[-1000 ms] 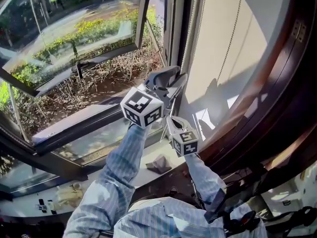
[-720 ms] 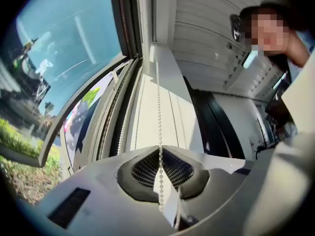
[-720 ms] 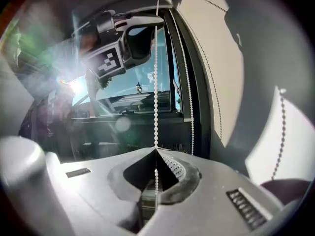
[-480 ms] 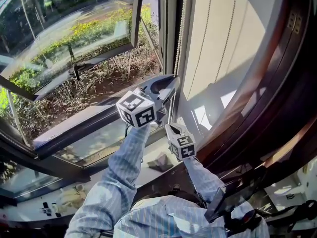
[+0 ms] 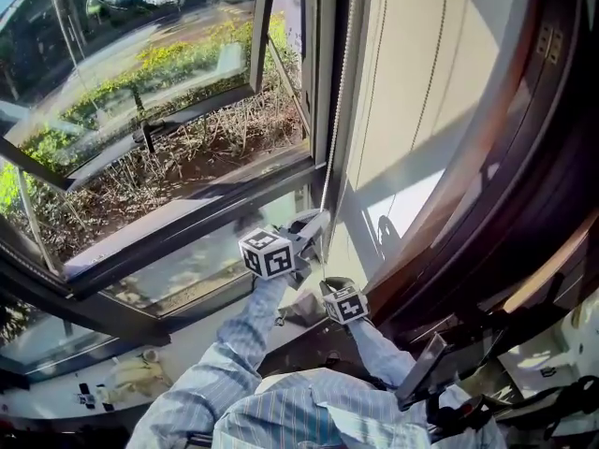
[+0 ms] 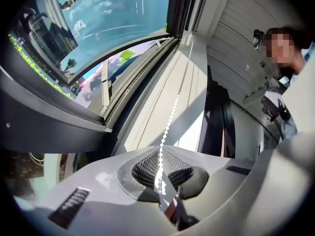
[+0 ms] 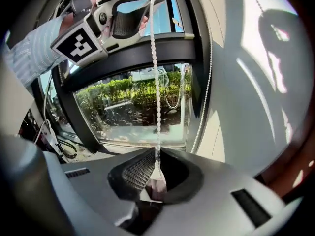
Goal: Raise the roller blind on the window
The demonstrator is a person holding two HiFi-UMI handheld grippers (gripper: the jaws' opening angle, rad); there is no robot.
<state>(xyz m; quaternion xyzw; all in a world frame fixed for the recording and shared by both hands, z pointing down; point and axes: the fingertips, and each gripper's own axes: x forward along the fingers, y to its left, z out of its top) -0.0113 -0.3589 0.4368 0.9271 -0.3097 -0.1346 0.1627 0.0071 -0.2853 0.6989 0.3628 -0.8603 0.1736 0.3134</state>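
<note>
White bead chain ran down frame centre, beside window post. Jaws of left gripper just closed onto it; right gripper clamped below (blind fabric not made out). Pull wanted straight down, steady, no sideways yank.

No legible text, label or number anywhere

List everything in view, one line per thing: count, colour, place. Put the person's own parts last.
bead chain: one, white, hanging by the window frame's right edge
window frame: one, dark, left of head view
hedge: one row, green, outside the glass
panel: one, beige, right of the chain
sleeves: two, blue striped, bottom of head view
left gripper: one, grey, jaws have just been closing, now shut on the chain
right gripper: one, grey, shut on the chain lower down
</note>
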